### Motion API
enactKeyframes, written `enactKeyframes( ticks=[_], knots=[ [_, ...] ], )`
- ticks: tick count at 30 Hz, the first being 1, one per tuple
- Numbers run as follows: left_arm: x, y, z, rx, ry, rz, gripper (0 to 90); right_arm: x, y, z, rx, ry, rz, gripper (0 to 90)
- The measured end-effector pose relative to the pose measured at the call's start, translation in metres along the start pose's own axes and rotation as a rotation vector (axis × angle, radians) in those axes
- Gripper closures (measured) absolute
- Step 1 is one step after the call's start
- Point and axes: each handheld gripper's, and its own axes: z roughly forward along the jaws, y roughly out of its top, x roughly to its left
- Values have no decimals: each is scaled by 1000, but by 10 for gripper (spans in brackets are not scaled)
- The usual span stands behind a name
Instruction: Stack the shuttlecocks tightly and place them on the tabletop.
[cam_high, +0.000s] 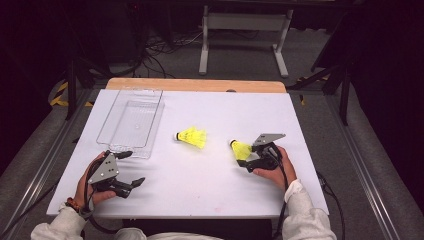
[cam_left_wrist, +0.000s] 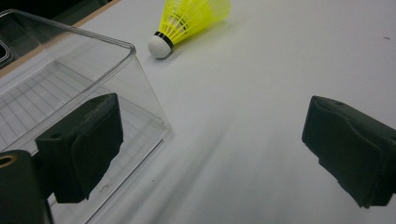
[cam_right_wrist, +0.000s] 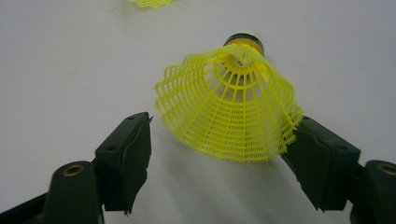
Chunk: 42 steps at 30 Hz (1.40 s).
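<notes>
From my left tool (cam_left_wrist: 212, 154) I look along its two black jaws, and they stand wide apart with nothing between them but bare white counter (cam_left_wrist: 261, 93). The left jaw sits in front of a clear plastic bin (cam_left_wrist: 70, 79), its tip overlapping the bin's near wall; I cannot tell whether it touches. The bin's corner juts toward the middle of the picture, and its ribbed floor shows through the walls. Beyond the bin, near the top edge, a yellow shuttlecock (cam_left_wrist: 191, 21) lies on its side on the counter, white cork pointing toward the bin, close to it but apart.
</notes>
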Motion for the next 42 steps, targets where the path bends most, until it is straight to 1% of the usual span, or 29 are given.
enactKeyframes(
  ticks=[5,6,7,8,11,14,15,17,19,21,23,25,30,31,34,37,39,42],
  knots=[
    [0,0,0,-1,1,0,63,4,-1,-6,-18,-28,-10,260],
    [0,0,0,-2,0,1,62,6,-3,-10,-28,-46,-13,255],
    [0,0,0,-2,0,1,62,6,-3,-10,-28,-46,-13,255],
    [0,0,0,-4,0,1,62,7,-3,-13,-42,-63,-14,255],
    [0,1,0,-6,0,2,62,7,-4,-16,-56,-73,-6,252],
    [0,1,-1,-5,2,9,62,7,-3,-20,-76,-100,-4,251],
    [0,1,-1,-4,3,10,62,9,-3,-23,-81,-113,-12,256],
    [0,1,-2,-11,2,5,61,15,-2,-29,-104,-127,-17,288],
    [1,1,-2,-13,7,7,61,19,-3,-33,-114,-145,-17,317],
    [1,1,-3,-15,6,8,60,24,-6,-36,-130,-151,-11,344],
    [0,1,-3,-15,7,7,60,27,-7,-37,-133,-154,-13,347],
    [0,2,-3,-17,8,11,60,32,-10,-38,-131,-165,-15,376],
    [0,2,-3,-21,8,13,60,44,-10,-35,-114,-147,-38,419],
    [0,2,-3,-21,8,13,60,45,-10,-33,-112,-151,-42,424],
    [0,2,-3,-18,8,15,60,50,-7,-25,-105,-143,-34,455],
    [0,2,-3,-18,7,12,60,54,-4,-17,-87,-141,-34,458],
    [0,2,-2,-17,6,13,60,57,-1,-11,-85,-142,-31,430],
    [0,2,-2,-16,8,15,60,56,1,-5,-75,-165,-18,420]
  ],
)
